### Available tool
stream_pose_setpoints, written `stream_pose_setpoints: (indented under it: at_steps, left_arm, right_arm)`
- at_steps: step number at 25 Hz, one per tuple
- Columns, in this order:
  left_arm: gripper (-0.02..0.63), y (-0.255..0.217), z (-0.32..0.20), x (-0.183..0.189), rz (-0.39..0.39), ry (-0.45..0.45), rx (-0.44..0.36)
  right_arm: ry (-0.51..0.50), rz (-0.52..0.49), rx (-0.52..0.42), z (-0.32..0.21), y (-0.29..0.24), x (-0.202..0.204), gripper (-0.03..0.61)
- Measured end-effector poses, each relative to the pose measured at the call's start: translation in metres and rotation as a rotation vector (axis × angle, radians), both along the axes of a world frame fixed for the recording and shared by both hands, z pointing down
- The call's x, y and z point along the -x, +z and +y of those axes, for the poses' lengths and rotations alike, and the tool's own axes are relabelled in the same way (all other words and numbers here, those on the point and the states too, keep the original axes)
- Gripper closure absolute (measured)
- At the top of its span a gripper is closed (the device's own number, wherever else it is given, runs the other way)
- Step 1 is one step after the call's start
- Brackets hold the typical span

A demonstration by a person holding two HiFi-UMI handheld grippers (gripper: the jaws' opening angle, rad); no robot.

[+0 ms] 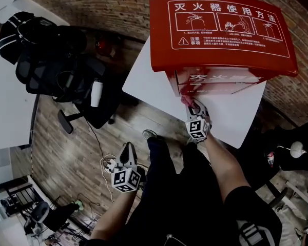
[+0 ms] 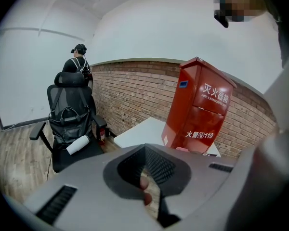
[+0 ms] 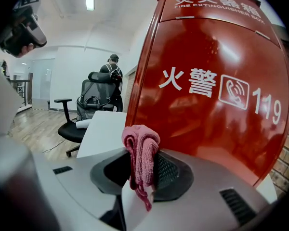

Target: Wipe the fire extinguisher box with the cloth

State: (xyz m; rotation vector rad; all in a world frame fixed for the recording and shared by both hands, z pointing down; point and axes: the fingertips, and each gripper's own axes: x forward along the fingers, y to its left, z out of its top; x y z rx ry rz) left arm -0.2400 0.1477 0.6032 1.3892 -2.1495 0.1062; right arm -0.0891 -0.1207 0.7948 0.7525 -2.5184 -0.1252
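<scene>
Pink cloth (image 3: 141,153) clamped in right gripper's (image 1: 191,104) jaws — fire extinguisher box (image 3: 207,90) just ahead. Left gripper (image 1: 127,148) farther off, jaws together.

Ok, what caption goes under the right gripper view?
Right gripper pinches a folded pink cloth in front of the red fire extinguisher box.

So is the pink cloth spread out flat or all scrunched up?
Scrunched up. The cloth is bunched in folds, pinched between the jaws of the right gripper.

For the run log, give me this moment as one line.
right tongs shut on pink cloth | cloth near red box front, contact unclear | left tongs shut, empty
</scene>
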Motion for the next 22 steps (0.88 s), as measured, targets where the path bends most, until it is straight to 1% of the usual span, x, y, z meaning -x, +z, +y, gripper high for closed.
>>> stream_pose_setpoints:
  at_steps: [11,22]
  left_arm:
    - [0.586,0.006,-0.019,-0.026,0.001,0.033,0.014]
    - [0.586,0.003,-0.041,-0.047,-0.009,0.064,0.011]
  right_arm:
    - [0.018,-0.022,0.002,-0.018,0.000,-0.032,0.465]
    - [0.056,-0.029,0.011,-0.036,0.000,-0.066,0.465]
